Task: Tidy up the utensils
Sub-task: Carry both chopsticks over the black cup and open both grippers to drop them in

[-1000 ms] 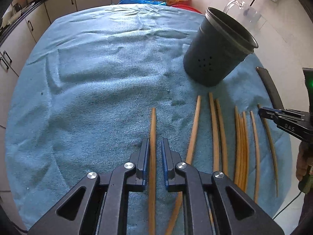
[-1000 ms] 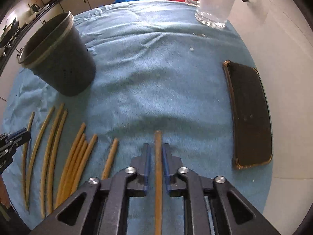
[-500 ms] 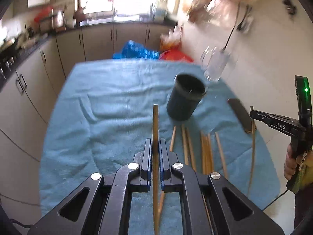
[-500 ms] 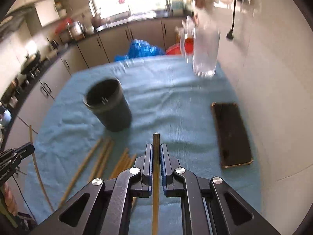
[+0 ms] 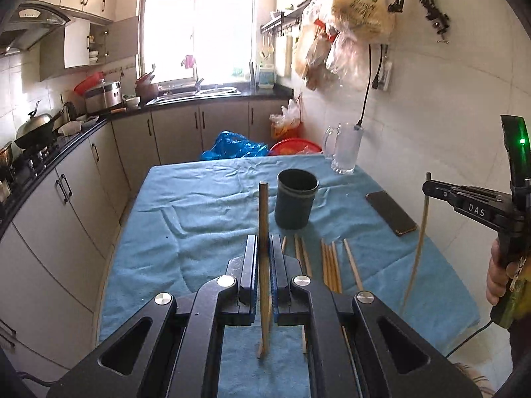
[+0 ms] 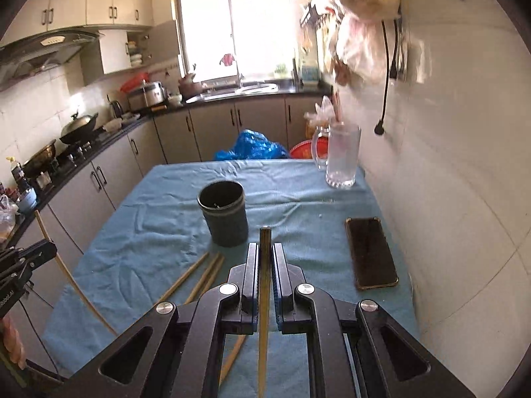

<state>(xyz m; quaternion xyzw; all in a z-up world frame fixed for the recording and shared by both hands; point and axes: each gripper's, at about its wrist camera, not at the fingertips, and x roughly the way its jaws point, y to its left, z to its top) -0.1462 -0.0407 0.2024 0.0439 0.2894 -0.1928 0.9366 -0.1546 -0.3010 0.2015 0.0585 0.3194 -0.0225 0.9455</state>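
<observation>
- Both tongs have risen off the cloth since a second ago, each lifting a chopstick clear, so the views now take in the kitchen as well as the table.
- Left tongs [image 5: 264,258] are clamped on a chopstick [image 5: 263,219] that sticks up past the tips, its top just left of the cup [image 5: 295,202].
- Right tongs [image 6: 265,265] are likewise closed on a chopstick [image 6: 265,298] (its tip shows just right of the cup's base).
- Spare sticks [image 5: 330,265] lie in a loose row on the cloth [image 5: 186,205], on the near side of the cup.
- Cup stands upright and open (its inside looks dark, contents hard to tell).
- Phone [image 6: 370,252] lies flat to the right of the cup; mug [image 6: 341,156] stands beyond the cup, by the wall.
</observation>
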